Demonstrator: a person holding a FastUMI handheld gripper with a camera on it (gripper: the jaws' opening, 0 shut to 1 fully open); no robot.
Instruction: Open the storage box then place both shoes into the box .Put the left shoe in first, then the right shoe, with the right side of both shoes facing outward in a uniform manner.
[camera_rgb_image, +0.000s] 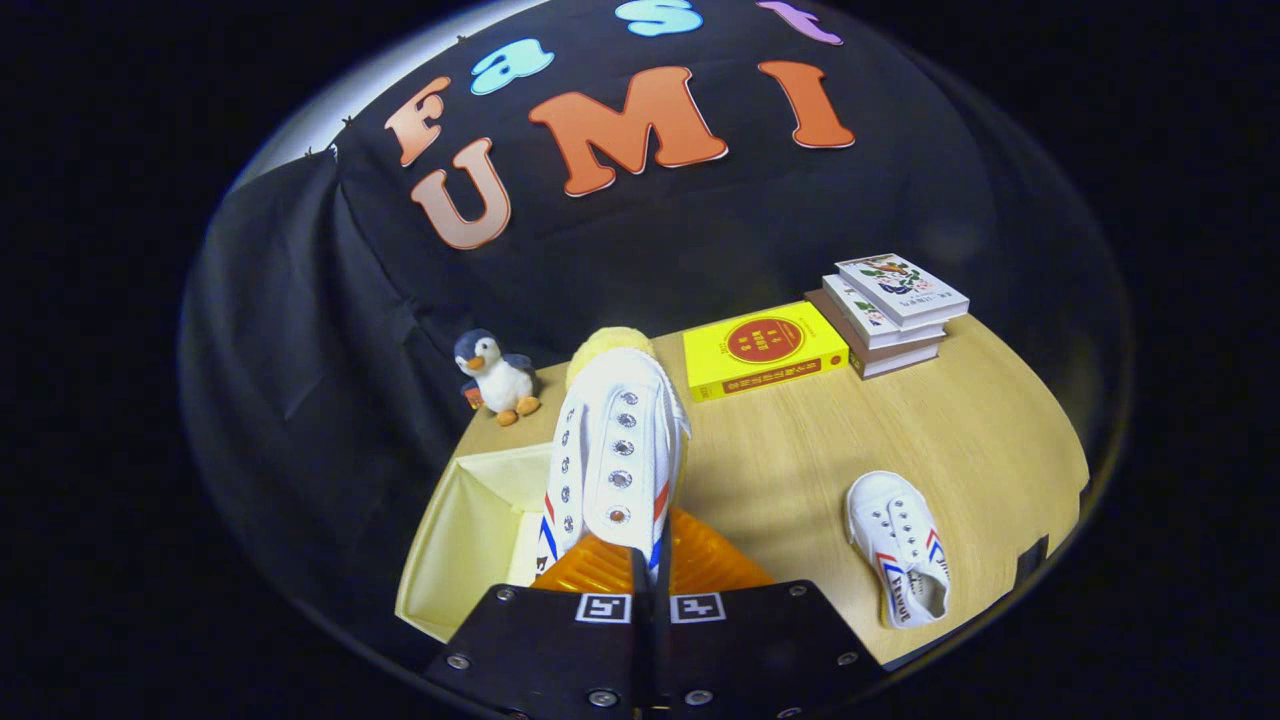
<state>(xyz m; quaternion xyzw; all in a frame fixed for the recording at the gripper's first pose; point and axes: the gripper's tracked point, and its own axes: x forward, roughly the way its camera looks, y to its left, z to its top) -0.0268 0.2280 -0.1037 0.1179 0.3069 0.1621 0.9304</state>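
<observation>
My gripper (648, 572) is shut on a white canvas shoe (612, 455) with red and blue side stripes. Both orange fingers (710, 560) pinch its heel end, and the toe points away from me, lifted off the table. Below and left of the held shoe lies the open cream storage box (470, 530), its inside bare where I can see it. The second white shoe (900, 548) lies flat on the wooden table (900, 430) to the right of the fingers, its opening turned toward me.
A plush penguin (496, 376) stands at the table's back left by the black cloth. A yellow round thing (608, 345) peeks out behind the held shoe's toe. A yellow book (765, 350) and a stack of books (890, 312) lie at the back right.
</observation>
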